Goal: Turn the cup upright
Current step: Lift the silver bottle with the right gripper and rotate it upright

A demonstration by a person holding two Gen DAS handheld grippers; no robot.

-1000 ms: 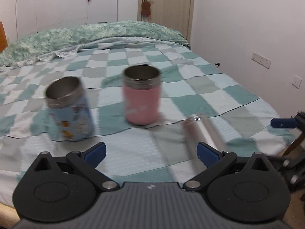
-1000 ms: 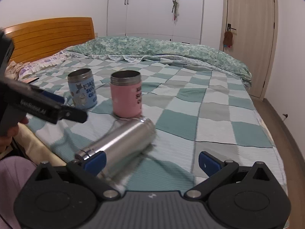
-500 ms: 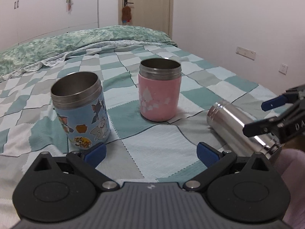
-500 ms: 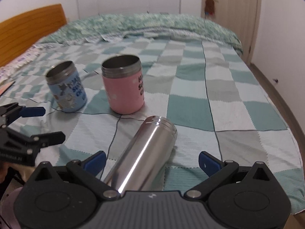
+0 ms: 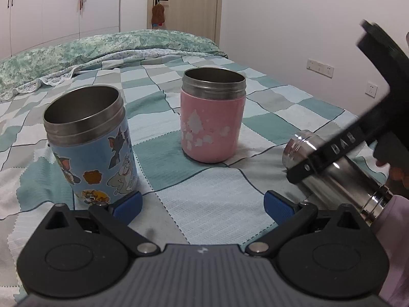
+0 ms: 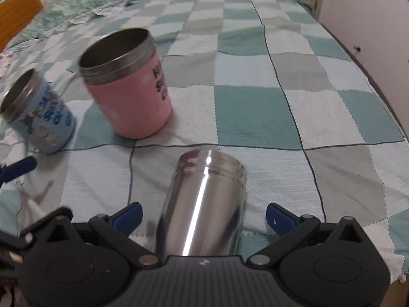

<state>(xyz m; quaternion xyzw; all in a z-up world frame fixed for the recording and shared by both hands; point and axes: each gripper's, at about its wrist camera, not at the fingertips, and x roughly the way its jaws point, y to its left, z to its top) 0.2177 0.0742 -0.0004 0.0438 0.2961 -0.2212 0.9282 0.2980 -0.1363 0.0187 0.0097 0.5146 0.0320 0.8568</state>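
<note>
The steel cup (image 6: 204, 204) lies on its side on the checked bedspread (image 6: 258, 117), near the bed's front edge, with its threaded end pointing away from the right gripper (image 6: 203, 216) toward the middle of the bed. It sits between that gripper's blue-tipped fingers (image 6: 127, 215), which stand wide apart on either side of the cup's body; neither pad is seen touching the metal. In the left wrist view the same cup (image 5: 332, 168) appears at the right, its threaded end turned toward the pink cup, with the black bar of the right gripper crossing in front of it.

The pink cup (image 6: 127, 87) stands upright just beyond the steel cup and a little to its left, mouth open upward, dark lettering on its side. The blue cartoon cup (image 6: 38, 117) stands upright farther left, apart from the pink one.

The left gripper (image 5: 203, 204) hovers low over the bedspread, its fingers (image 5: 127, 203) spread wide and holding nothing. The blue cartoon cup (image 5: 92, 148) is just beyond the left finger, and the pink cup (image 5: 212, 117) is farther back, near the middle. A green patterned quilt (image 5: 102, 48) is bunched at the far end of the bed.
</note>
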